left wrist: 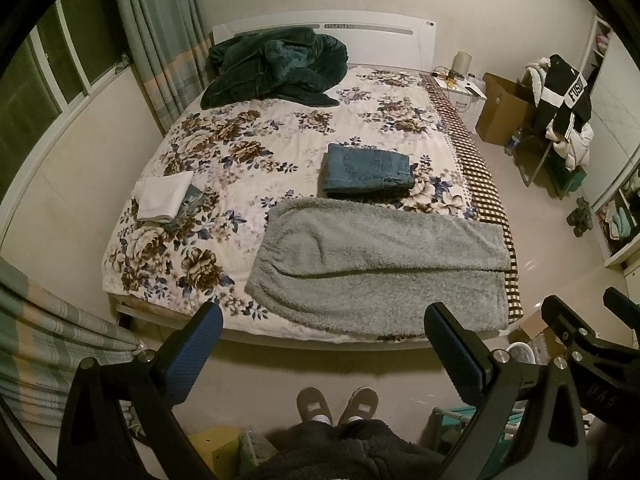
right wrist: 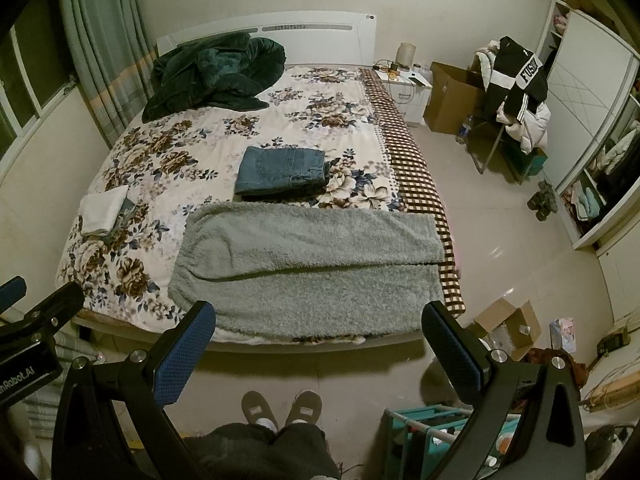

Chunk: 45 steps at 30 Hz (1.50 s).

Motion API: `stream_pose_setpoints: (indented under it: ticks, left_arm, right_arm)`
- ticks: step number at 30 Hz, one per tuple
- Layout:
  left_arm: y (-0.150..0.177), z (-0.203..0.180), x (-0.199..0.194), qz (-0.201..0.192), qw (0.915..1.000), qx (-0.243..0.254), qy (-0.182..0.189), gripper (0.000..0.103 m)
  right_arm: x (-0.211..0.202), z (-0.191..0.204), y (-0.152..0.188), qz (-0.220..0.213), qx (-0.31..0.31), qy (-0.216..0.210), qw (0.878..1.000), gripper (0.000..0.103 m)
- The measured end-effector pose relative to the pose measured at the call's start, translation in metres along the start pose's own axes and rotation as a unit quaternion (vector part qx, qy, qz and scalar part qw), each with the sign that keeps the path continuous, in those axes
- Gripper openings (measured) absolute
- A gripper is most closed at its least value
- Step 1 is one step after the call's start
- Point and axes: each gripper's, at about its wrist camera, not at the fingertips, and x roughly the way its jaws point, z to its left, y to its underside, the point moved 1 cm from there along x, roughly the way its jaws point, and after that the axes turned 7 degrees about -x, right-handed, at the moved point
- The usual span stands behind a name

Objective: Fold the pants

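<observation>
A bedroom with pale walls holds a bed (left wrist: pixel 280 152) covered by a floral blanket, its foot edge just ahead of both tongs. The left tongs (left wrist: pixel 322 346) hang above the floor short of the bed, blue-padded fingers spread wide with nothing between them. The right tongs (right wrist: pixel 318 342) are held the same way, spread and empty, just beside the left pair. Directly ahead of both, grey fleece pants (right wrist: pixel 312 272) lie flat across the foot of the bed, legs side by side and reaching toward the right edge. Beyond them rest folded blue jeans (right wrist: pixel 284 170). Further left lies a folded white cloth (left wrist: pixel 164 196), and a dark green robe (left wrist: pixel 276 66) is heaped at the headboard. Below the tongs, the person's two slippered feet (left wrist: pixel 338 404) stand on the tiled floor.
</observation>
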Motion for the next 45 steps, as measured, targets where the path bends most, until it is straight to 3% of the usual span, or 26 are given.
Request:
stream_pose_setpoints:
  ticks: [15, 19, 23, 29, 36, 42, 45]
  left_arm:
    - [-0.013, -0.002, -0.006, -0.002, 1.0, -0.001, 0.0, 0.103]
    - [-0.025, -0.011, -0.006, -0.012, 0.9998, -0.004, -0.015, 0.103]
    - [-0.038, -0.018, 0.018, -0.024, 0.9989, -0.017, -0.036, 0.103]
    - [-0.056, -0.026, 0.082, -0.037, 0.9954, -0.038, -0.08, 0.103]
    - [-0.081, -0.027, 0.163, -0.005, 0.9924, -0.049, -0.113, 0.103]
    - [-0.124, -0.008, 0.259, 0.072, 0.9855, -0.1, -0.116, 0.103]
    - [-0.148, 0.009, 0.324, 0.131, 0.9742, -0.148, -0.109, 0.103]
  right_arm:
    - [-0.001, 0.006, -0.012, 0.005, -0.003, -0.01, 1.0, 0.103]
    - [0.021, -0.007, -0.018, 0.007, -0.002, -0.009, 1.0, 0.103]
    - [0.053, -0.02, -0.026, 0.004, 0.007, 0.002, 1.0, 0.103]
    - [0.134, -0.048, -0.044, 0.019, 0.016, 0.012, 1.0, 0.103]
    - [0.243, -0.075, -0.07, 0.051, 0.027, 0.012, 0.998, 0.103]
    - [0.365, -0.096, -0.111, 0.096, 0.069, 0.013, 0.993, 0.103]
    - [0.439, -0.116, -0.133, 0.133, 0.115, 0.012, 0.984, 0.103]
